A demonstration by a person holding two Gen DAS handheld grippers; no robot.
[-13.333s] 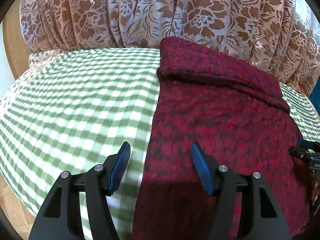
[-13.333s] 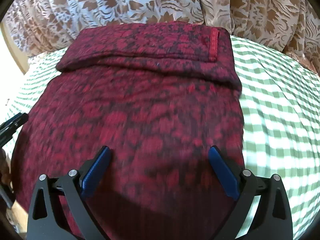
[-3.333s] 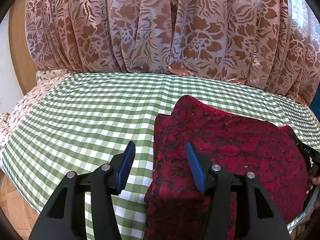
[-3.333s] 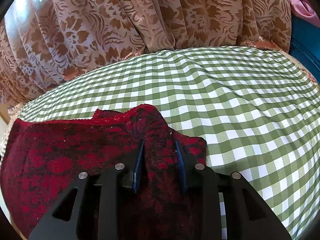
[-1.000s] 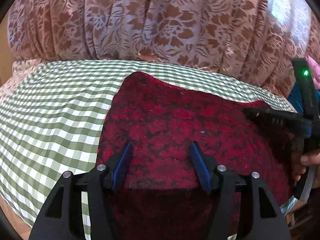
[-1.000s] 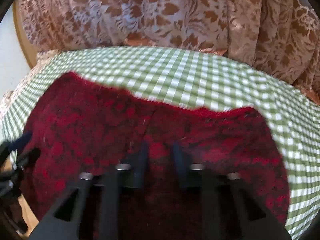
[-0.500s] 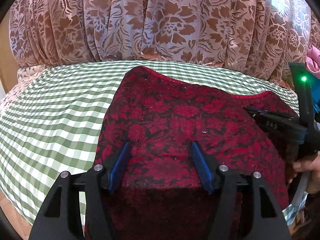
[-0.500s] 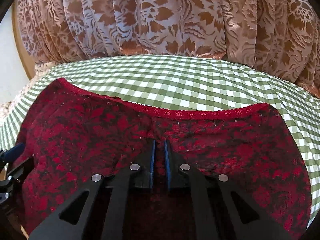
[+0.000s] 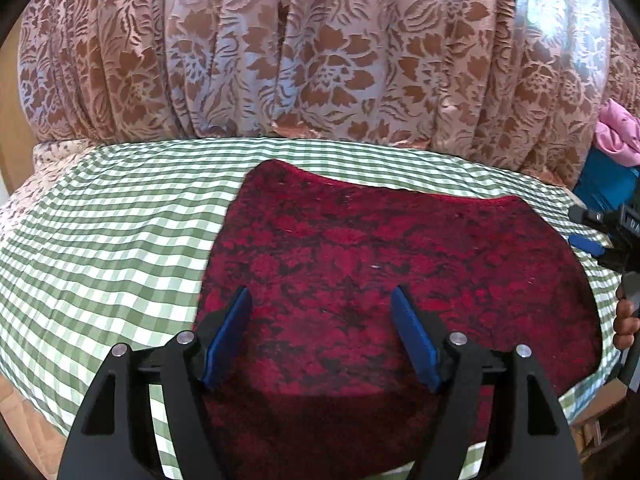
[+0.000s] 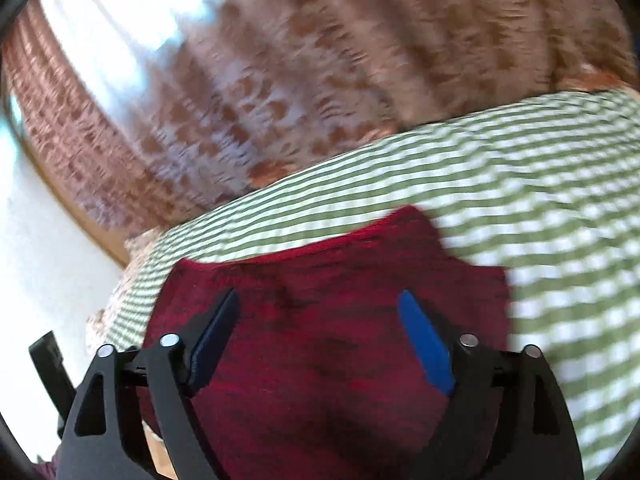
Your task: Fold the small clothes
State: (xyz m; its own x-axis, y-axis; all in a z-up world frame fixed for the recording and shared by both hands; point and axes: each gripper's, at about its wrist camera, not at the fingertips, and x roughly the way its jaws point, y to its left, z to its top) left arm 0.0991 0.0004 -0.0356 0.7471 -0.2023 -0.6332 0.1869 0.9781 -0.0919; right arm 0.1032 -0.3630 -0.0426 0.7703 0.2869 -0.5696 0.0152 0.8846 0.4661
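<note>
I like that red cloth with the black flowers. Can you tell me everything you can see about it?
The red cloth is a small garment of soft, fuzzy-looking fabric, deep red with a dark flowery pattern. It lies folded and fairly flat on the green checked tablecloth, with a thin red trim along its curved far edge. Nothing grips it: the left gripper hangs over its near part with jaws opening, and the right gripper is opening over it too, in a blurred view.

Showing left gripper (image 9: 320, 336) and right gripper (image 10: 318, 334) as matte black plastic frames, triangular cut-outs, silver round screws at pivots; wearing flat blue pads on fingers (image 9: 414, 342). Showing fingertips of a hand (image 9: 626, 326) at frame edge.
</note>
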